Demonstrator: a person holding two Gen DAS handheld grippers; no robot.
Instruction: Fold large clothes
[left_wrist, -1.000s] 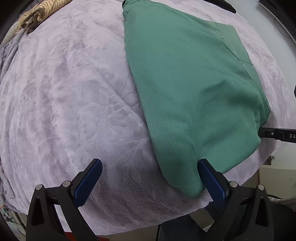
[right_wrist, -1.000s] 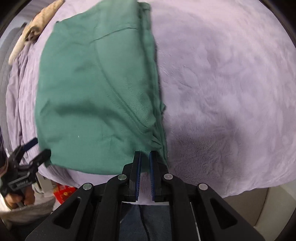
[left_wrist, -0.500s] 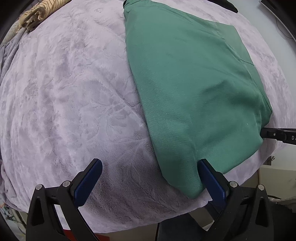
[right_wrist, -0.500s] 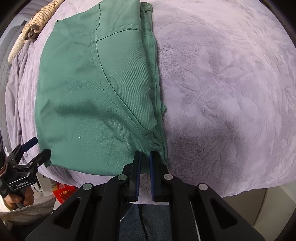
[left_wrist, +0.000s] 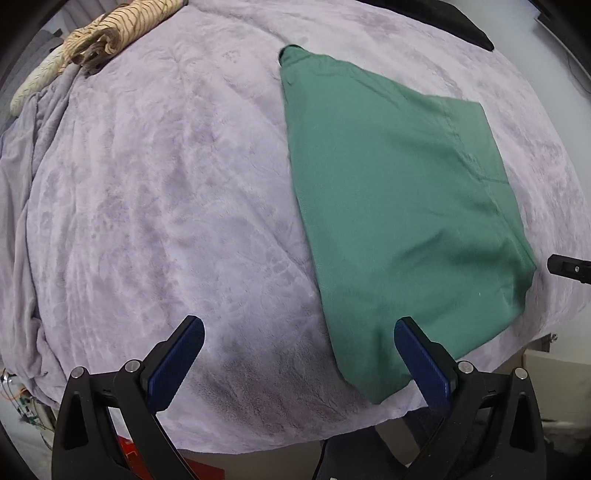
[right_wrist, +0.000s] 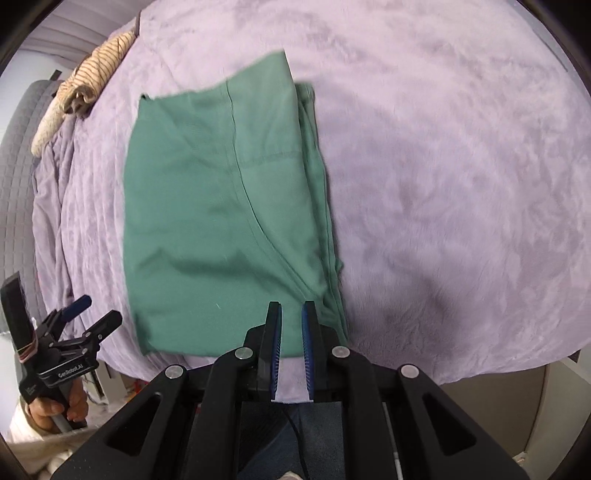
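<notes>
A folded green garment (left_wrist: 399, 206) lies flat on the lilac plush blanket (left_wrist: 166, 203); it also shows in the right wrist view (right_wrist: 221, 221). My left gripper (left_wrist: 299, 354) is wide open and empty, over the blanket at the garment's near left corner. My right gripper (right_wrist: 291, 325) stands at the garment's near edge with the jaws slightly apart and nothing between them. The left gripper also shows in the right wrist view (right_wrist: 92, 314), held in a hand.
A striped beige cloth (left_wrist: 107, 33) lies bunched at the far left of the bed, also in the right wrist view (right_wrist: 88, 85). A grey quilted surface (right_wrist: 18, 177) borders the bed's left. The bed's front edge drops off just below both grippers.
Both grippers have pulled back from the garment, which now looks smaller and farther away. My right gripper's jaws have parted a little and its near edge is released.
</notes>
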